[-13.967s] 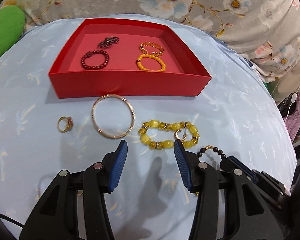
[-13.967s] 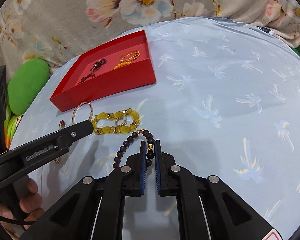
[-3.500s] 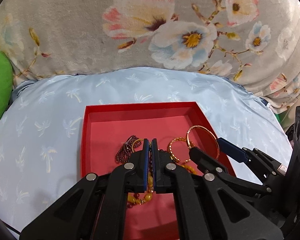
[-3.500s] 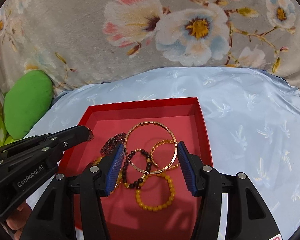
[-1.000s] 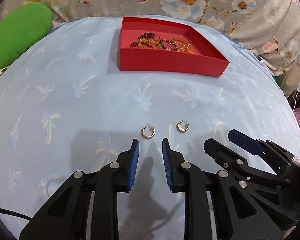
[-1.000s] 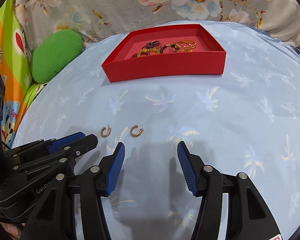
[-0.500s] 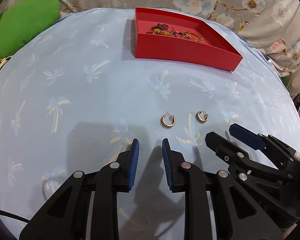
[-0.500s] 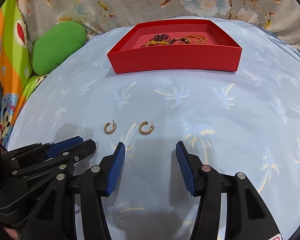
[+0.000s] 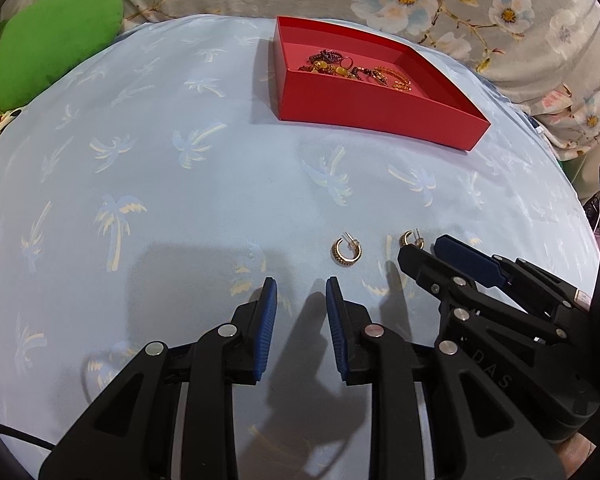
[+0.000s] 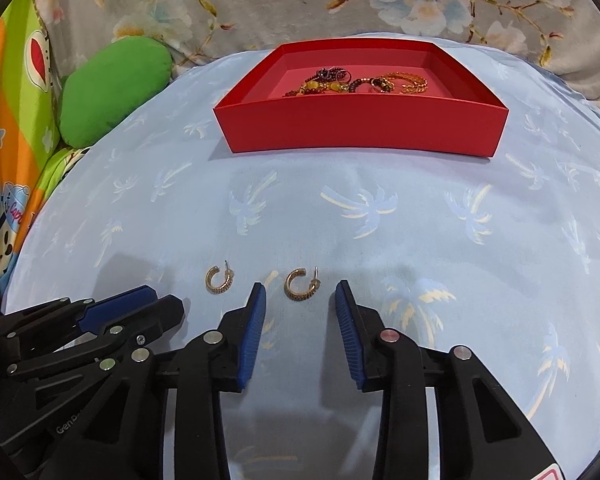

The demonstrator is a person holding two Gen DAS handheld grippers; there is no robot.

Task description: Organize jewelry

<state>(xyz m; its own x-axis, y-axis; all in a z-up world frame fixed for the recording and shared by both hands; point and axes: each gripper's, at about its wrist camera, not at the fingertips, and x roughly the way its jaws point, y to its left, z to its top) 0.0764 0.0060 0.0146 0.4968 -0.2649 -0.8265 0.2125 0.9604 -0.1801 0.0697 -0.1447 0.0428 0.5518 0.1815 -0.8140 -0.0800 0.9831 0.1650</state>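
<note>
Jewelry mostly sits heaped in the red cardboard tray (image 10: 360, 132) at twelve o'clock; two gold hoop earrings (image 10: 300, 285) (image 10: 219, 280) remain on the cloth. My right gripper (image 10: 300, 320) and left gripper (image 9: 300, 320) hover spread, empty.

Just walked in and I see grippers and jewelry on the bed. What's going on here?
A person with two hand-held grippers is sorting jewelry into a red box, which already holds a pile of bracelets. Two gold hoop earrings lie on the blue cloth. The open right gripper frames the right earring; the open left gripper sits just short of the left earring. Neither is gripped yet.
</note>
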